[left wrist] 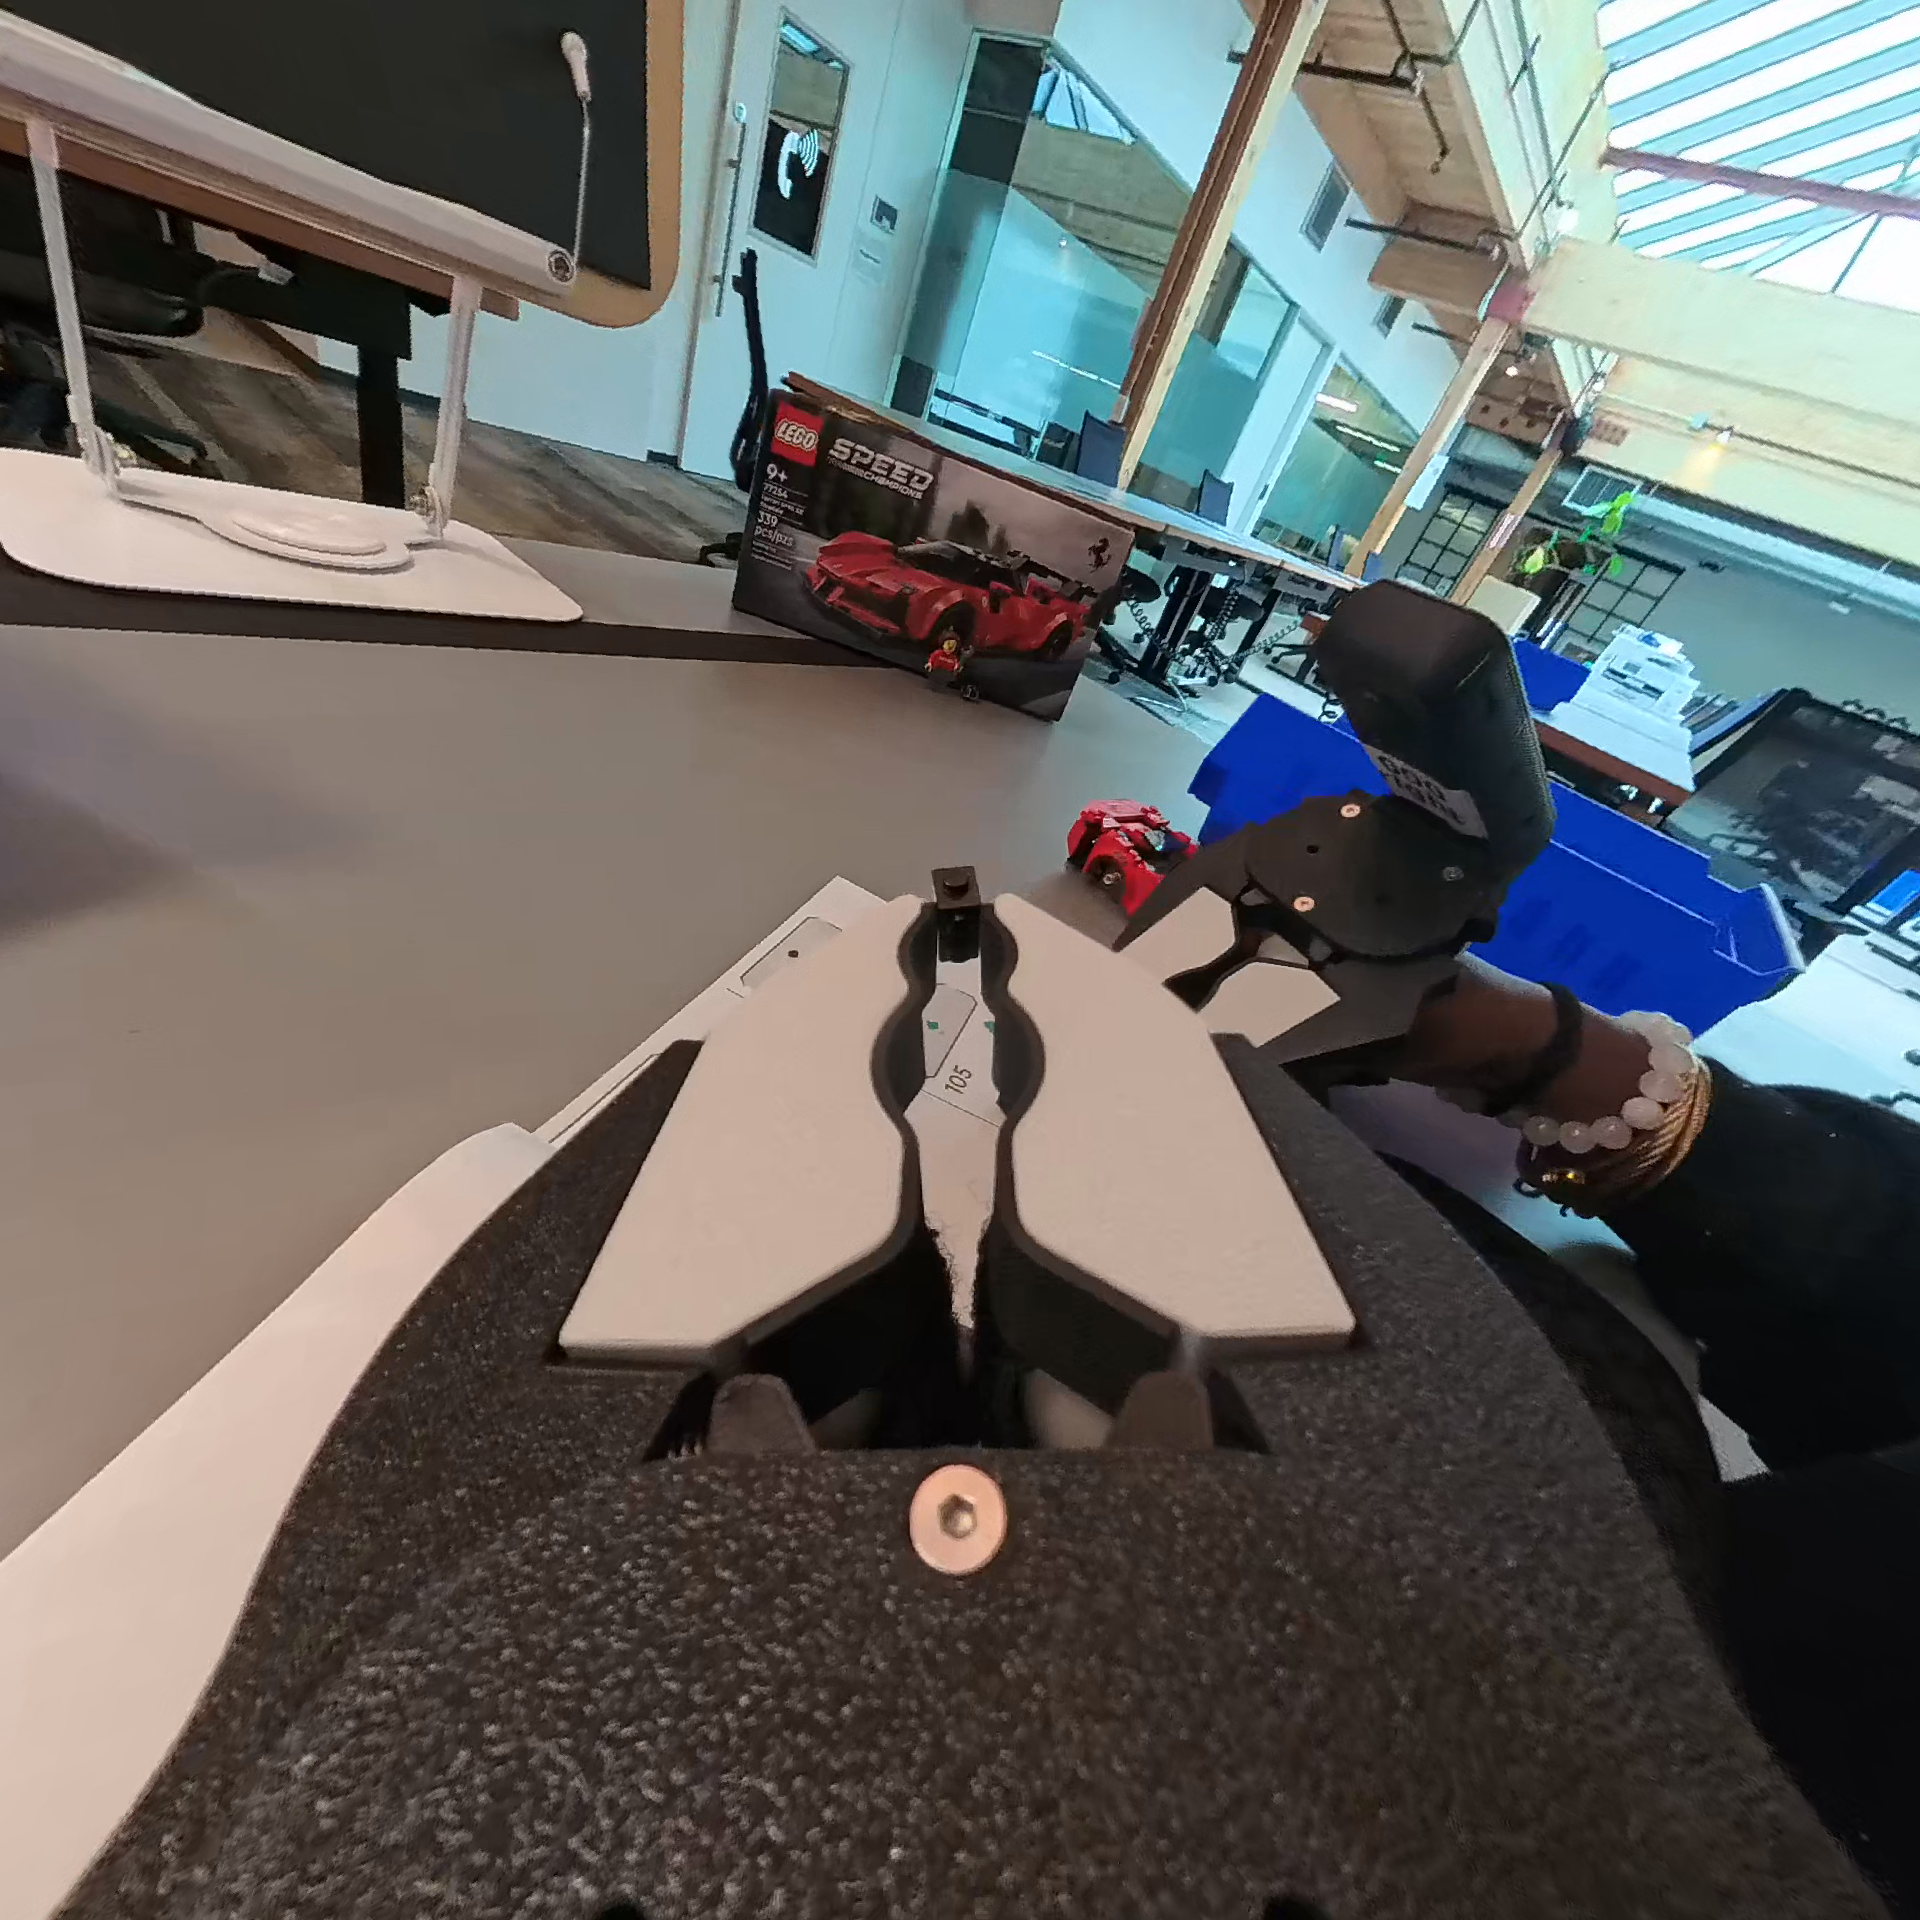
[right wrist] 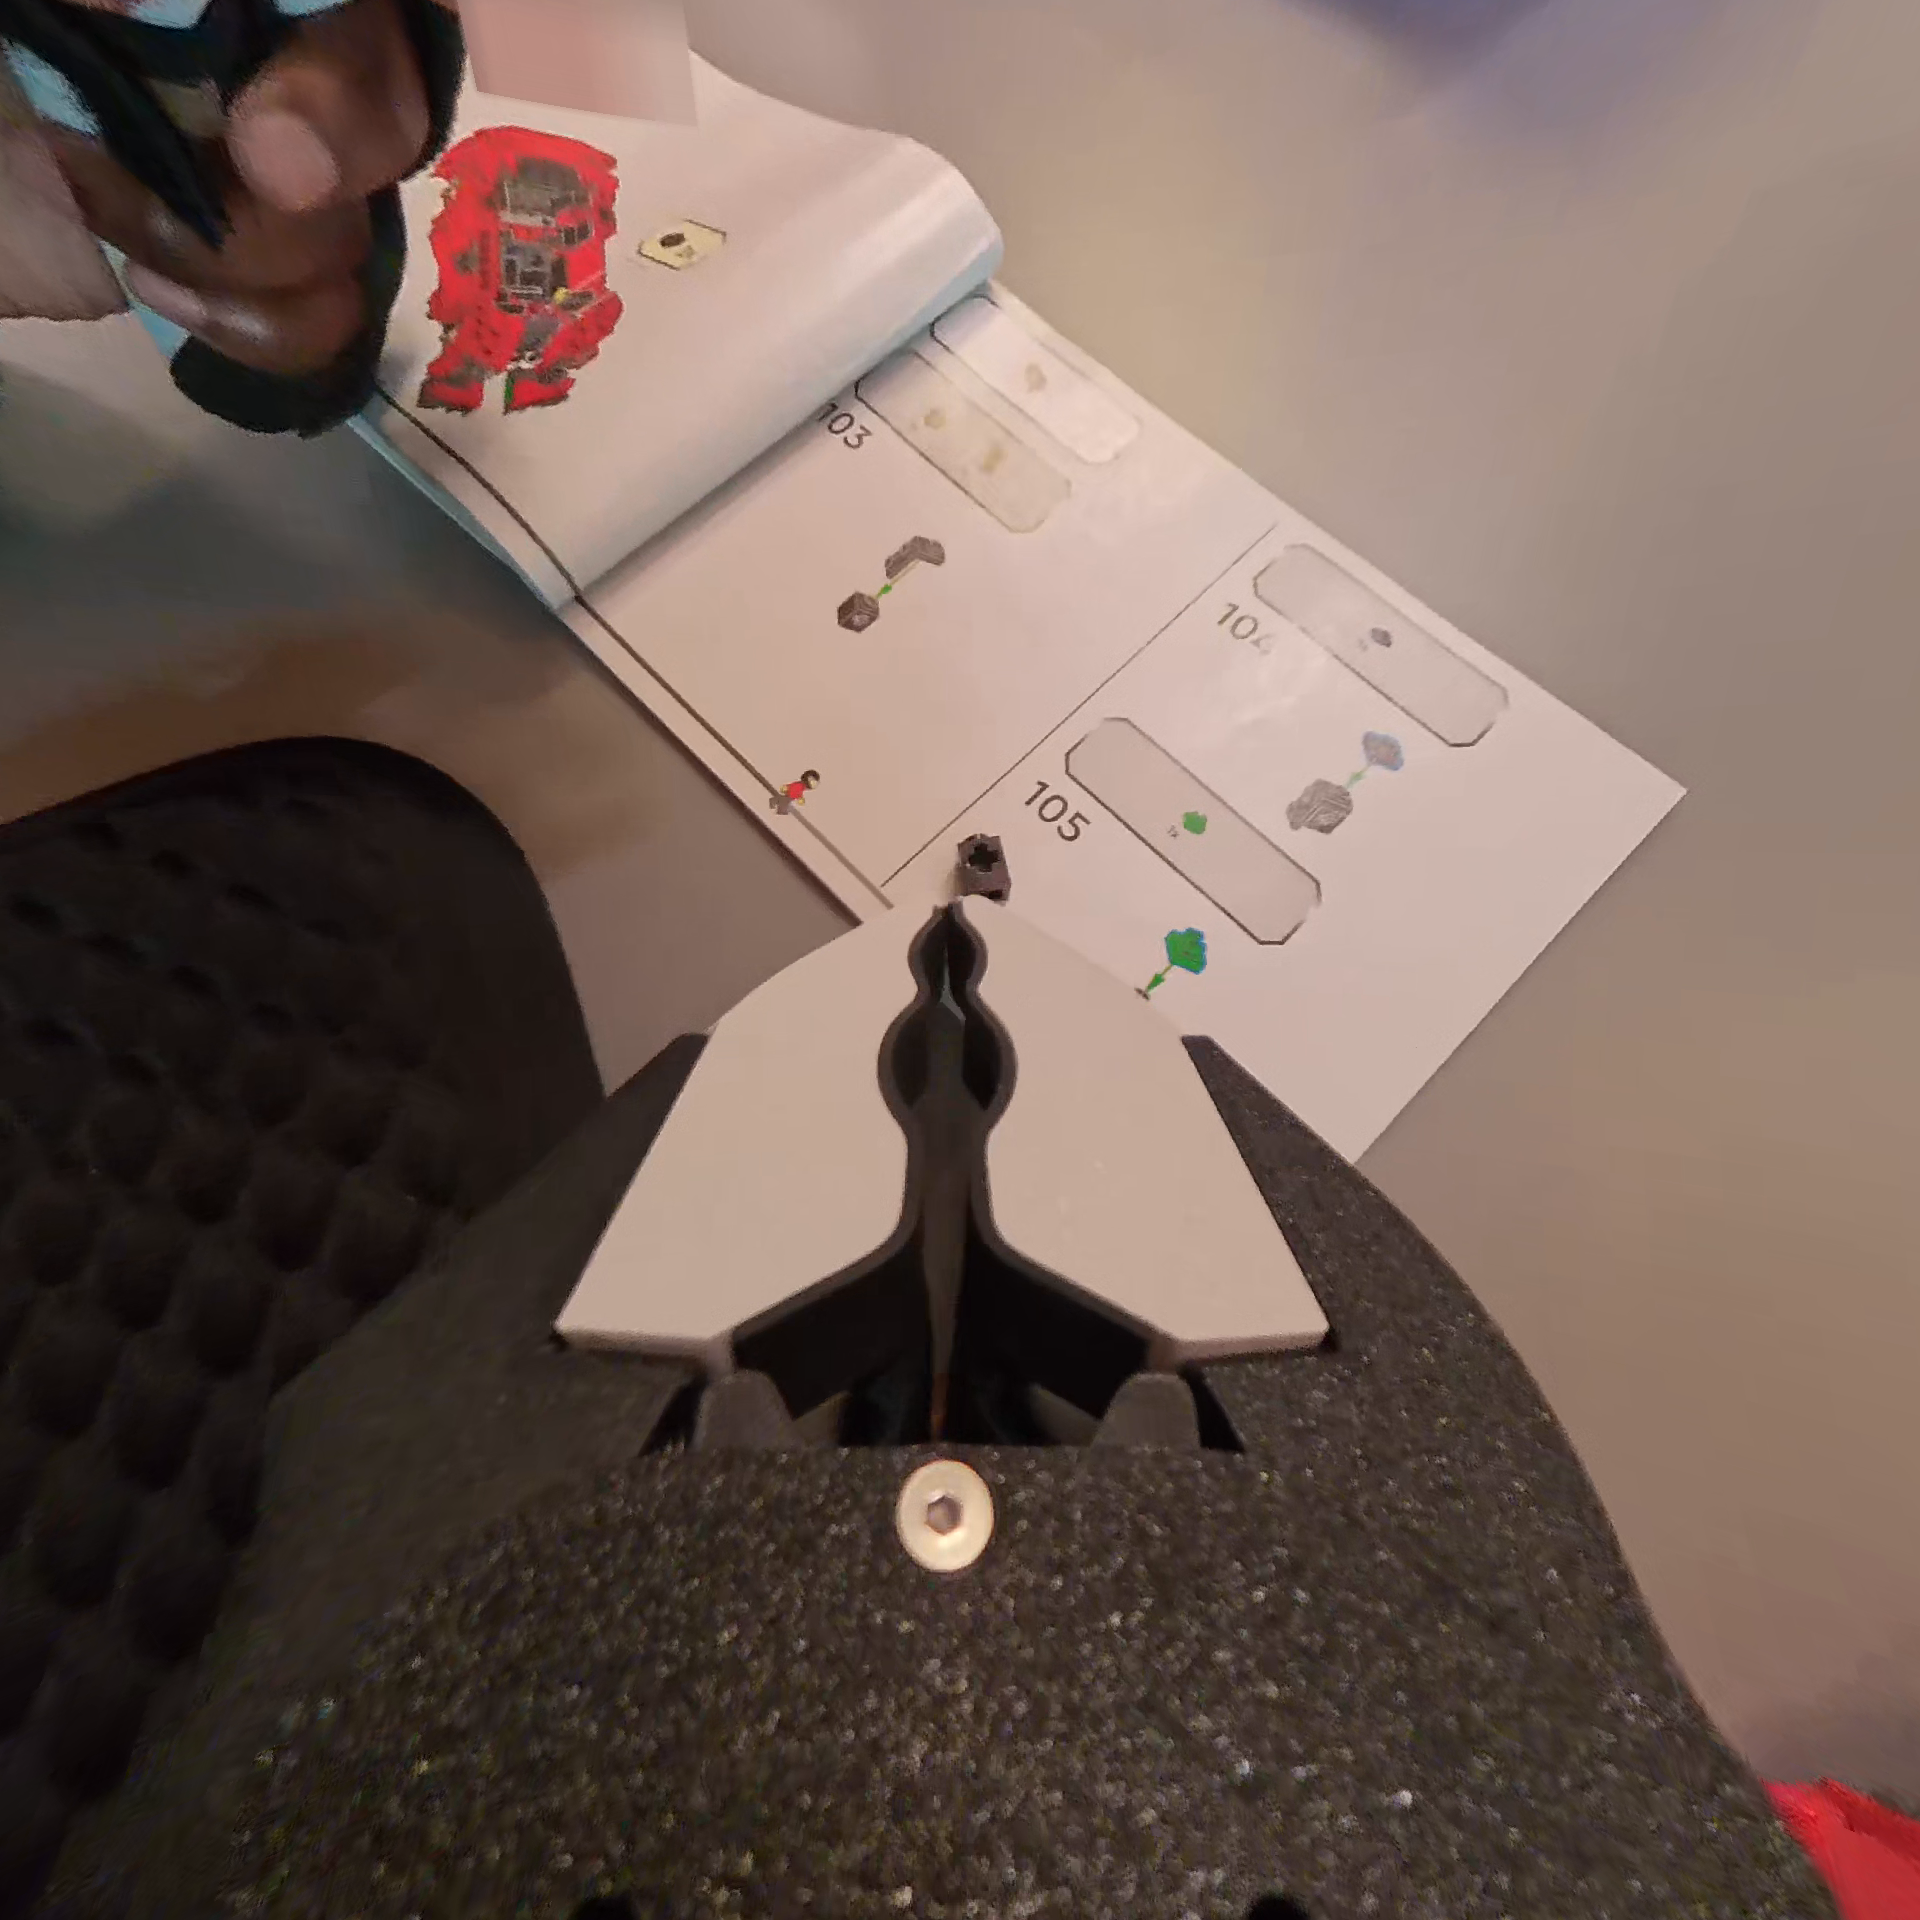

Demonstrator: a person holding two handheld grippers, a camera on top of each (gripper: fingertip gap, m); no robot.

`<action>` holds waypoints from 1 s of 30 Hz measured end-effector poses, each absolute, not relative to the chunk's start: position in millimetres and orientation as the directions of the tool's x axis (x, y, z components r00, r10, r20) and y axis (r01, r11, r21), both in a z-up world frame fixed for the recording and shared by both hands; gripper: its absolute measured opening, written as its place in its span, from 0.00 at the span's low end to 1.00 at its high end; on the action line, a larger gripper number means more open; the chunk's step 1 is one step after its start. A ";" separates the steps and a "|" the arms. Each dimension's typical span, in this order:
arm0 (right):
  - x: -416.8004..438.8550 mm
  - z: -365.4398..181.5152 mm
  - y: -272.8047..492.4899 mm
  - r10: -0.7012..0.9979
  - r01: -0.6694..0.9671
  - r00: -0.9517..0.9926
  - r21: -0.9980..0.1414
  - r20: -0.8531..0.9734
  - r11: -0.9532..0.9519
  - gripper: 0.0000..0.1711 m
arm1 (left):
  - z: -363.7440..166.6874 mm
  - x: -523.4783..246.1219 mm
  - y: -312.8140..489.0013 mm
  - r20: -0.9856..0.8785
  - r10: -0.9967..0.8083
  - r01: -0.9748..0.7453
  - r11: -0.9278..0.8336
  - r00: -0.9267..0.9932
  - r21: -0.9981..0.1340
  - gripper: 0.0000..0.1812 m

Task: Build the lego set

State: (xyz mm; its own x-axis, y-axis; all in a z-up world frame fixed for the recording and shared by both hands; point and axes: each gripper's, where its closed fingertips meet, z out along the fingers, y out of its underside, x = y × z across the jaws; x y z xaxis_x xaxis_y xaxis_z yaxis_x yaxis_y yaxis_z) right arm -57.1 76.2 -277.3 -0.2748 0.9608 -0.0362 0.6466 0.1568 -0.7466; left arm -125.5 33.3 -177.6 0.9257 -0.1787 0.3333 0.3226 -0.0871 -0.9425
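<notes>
In the left wrist view my left gripper (left wrist: 956, 920) is shut on a small black Lego piece (left wrist: 956, 904) with a stud on top, pinched at the fingertips above the open instruction booklet (left wrist: 800, 935). A red partly built Lego car (left wrist: 1127, 847) sits on the table ahead to the right. My right gripper (left wrist: 1143, 961) comes in from the right, held by a hand. In the right wrist view my right gripper (right wrist: 951, 916) is shut with its tips meeting. A small dark grey brick (right wrist: 984, 868) with a cross hole lies on the booklet (right wrist: 1403, 935) just beyond the tips.
The Lego set box (left wrist: 935, 561) stands at the table's far edge, with a minifigure (left wrist: 948, 665) in front of it. A blue bin (left wrist: 1621, 914) sits behind the right gripper. A white stand (left wrist: 260, 540) is at the far left. A hand (right wrist: 239, 208) and a black dimpled surface (right wrist: 208, 1143) fill the right wrist view's left side. There is about 12 cm between the tips of the two grippers.
</notes>
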 end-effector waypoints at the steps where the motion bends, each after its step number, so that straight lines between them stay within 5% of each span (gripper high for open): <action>1: -56.6 -276.7 75.8 0.962 0.647 -0.270 -0.748 -0.042 0.148 0.00 | -177.9 -124.8 33.7 0.327 -0.177 0.316 -0.089 0.928 -0.945 0.04; 9: -58.9 -278.0 84.8 0.975 0.632 -0.216 -0.769 -0.058 0.094 0.11 | -177.9 -119.5 35.6 0.312 -0.198 0.298 -0.098 0.929 -0.949 0.04; 21: -66.6 -274.4 79.3 0.961 0.596 -0.276 -0.786 -0.005 0.167 0.05 | -181.3 -118.1 36.2 0.298 -0.198 0.280 -0.111 0.934 -0.953 0.04; 30: -77.1 -185.1 53.3 0.985 0.377 -0.172 -0.922 0.027 0.091 0.05 | -173.0 -118.2 38.5 0.269 -0.187 0.267 -0.038 0.945 -0.963 0.04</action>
State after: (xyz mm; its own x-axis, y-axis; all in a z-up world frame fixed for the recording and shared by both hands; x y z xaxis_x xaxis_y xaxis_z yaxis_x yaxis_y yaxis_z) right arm -77.1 53.3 -185.1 -0.1723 0.9847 0.0268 0.3767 0.0910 -0.9219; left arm -118.2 38.5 -173.0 0.9448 -0.1866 0.2693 0.2669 -0.0381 -0.9630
